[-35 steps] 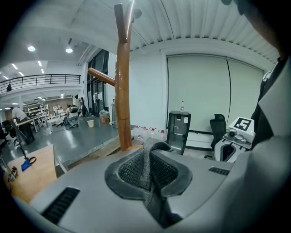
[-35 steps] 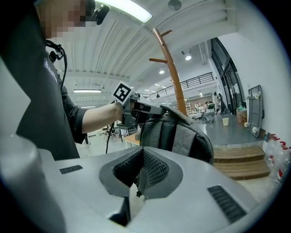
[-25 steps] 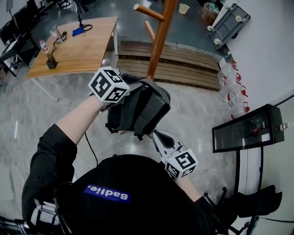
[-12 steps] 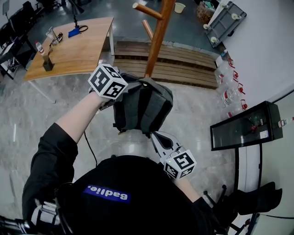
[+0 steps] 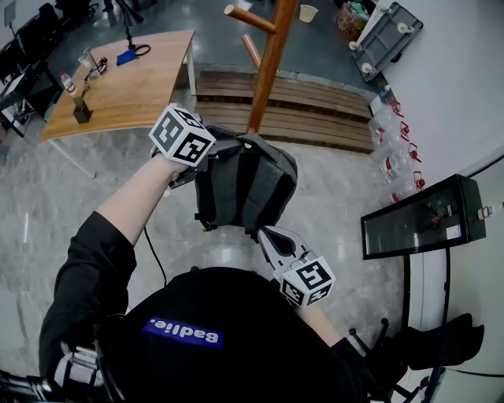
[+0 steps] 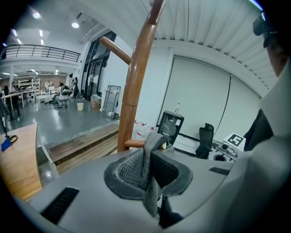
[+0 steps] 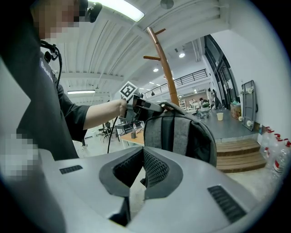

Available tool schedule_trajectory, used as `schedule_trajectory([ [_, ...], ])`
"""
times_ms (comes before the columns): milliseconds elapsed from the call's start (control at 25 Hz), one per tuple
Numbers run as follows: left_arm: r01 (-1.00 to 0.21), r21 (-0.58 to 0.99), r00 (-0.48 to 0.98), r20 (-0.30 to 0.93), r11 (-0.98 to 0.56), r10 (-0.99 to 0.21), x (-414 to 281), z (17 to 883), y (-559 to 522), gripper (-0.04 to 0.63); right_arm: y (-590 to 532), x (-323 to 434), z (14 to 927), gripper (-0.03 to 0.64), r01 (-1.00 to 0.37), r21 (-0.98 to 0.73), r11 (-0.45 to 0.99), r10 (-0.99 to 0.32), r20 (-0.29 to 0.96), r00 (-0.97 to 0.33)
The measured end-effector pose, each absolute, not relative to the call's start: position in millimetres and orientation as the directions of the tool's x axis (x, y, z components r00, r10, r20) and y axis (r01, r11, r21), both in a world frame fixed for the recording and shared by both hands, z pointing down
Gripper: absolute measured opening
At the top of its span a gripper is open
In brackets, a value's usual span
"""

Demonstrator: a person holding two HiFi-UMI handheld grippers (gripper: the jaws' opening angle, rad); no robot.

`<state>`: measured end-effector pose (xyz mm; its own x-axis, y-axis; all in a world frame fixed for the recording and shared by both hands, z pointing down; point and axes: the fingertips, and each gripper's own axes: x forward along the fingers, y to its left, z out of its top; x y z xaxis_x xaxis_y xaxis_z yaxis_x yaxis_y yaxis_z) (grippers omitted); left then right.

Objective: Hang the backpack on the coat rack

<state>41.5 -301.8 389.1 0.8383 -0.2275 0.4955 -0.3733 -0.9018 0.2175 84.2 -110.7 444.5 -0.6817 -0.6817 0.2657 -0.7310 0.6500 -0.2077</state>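
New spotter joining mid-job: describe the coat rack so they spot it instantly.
Find the low wooden steps right of the table. The rack is the reddish-brown pole rising before them, a grey backpack held near it. It's the only upright with angled pegs.

A person in a black short-sleeved top [image 5: 213, 307], a blue patch [image 5: 183, 333] lettered in white across it. The left gripper [image 6: 149, 175] and right gripper [image 7: 137, 175], pale grey with dark ribbed pads [image 7: 157, 170], each carry a white cube [image 5: 182, 135] of black square markers.
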Motion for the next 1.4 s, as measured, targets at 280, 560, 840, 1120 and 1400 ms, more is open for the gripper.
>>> schedule_trajectory([
  [280, -0.428, 0.188, 0.791, 0.551, -0.884, -0.266, 44, 410, -308, 0.046, -113, 92, 447, 0.006, -0.732, -0.204, 0.650, -0.683, 0.266, -0.680],
  [560, -0.451, 0.177, 0.802, 0.510, -0.875, -0.310, 45, 414, -322, 0.051, -115, 91, 455, 0.006, -0.719, -0.222, 0.658, -0.662, 0.285, -0.694],
  [840, -0.478, 0.022, 0.756, 0.519, -0.878, -0.399, 43, 414, -321, 0.064, -117, 92, 452, 0.006, -0.722, -0.212, 0.659, -0.664, 0.287, -0.690],
  [1120, -0.455, -0.206, 0.701, 0.517, -0.866, -0.492, 28, 387, -303, 0.086, -115, 81, 448, 0.006, -0.703, -0.201, 0.682, -0.644, 0.290, -0.708],
  [1400, -0.537, -0.210, 0.731, 0.368, -0.817, -0.575, 8, 367, -271, 0.086, -116, 67, 435, 0.006, -0.687, -0.184, 0.703, -0.638, 0.266, -0.723],
])
